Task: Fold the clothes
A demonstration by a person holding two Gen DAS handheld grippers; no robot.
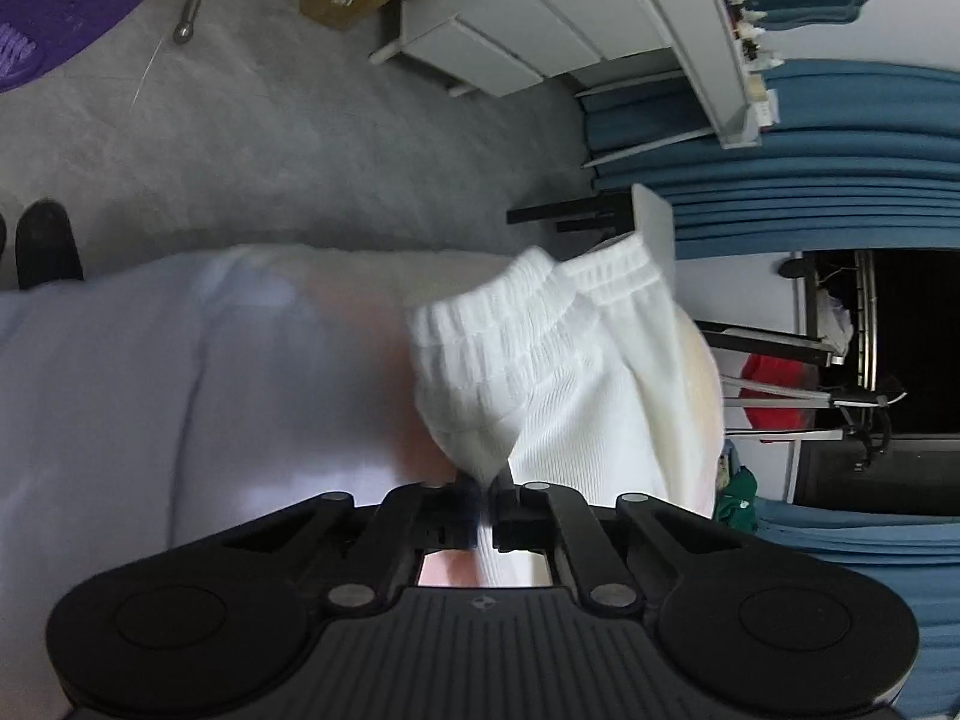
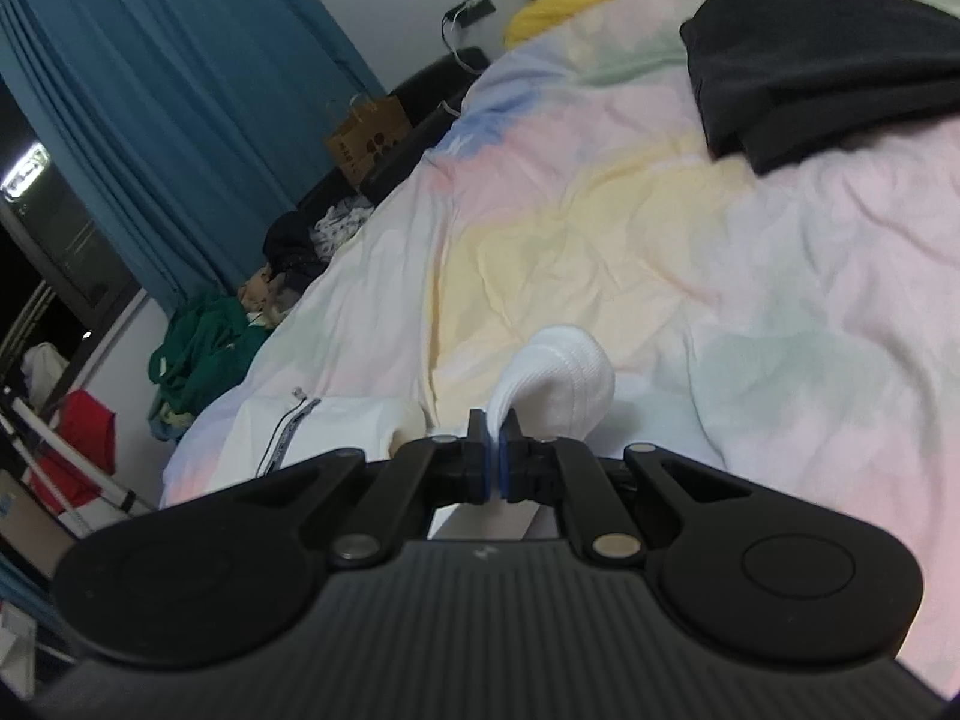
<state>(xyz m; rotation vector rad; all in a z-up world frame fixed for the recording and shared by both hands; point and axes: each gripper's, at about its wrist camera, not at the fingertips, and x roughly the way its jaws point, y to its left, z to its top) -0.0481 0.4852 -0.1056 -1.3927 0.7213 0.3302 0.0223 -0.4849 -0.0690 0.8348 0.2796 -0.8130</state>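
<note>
Both hand-held grippers pinch white socks above the bed.
Left hand-held gripper [image 1: 485,507] has its jaws closed on a thin fold of the cuffed white socks [image 1: 540,372], bunched just ahead; right hand-held gripper [image 2: 497,459] is clamped on a sock toe [image 2: 561,381] over the pastel duvet [image 2: 690,252]. Such shallow bites could let the knit slip, dropping the socks and spoiling the fold.

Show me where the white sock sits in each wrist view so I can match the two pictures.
Left wrist: the white sock fills the centre, ribbed cuff uppermost, its lower end pinched in the shut left gripper.
Right wrist: the sock is at lower centre, a rounded end bulging just above the shut right gripper.
Shared landmark: the pastel bedspread behind the sock in both; the blue curtain also shows in both.
</note>
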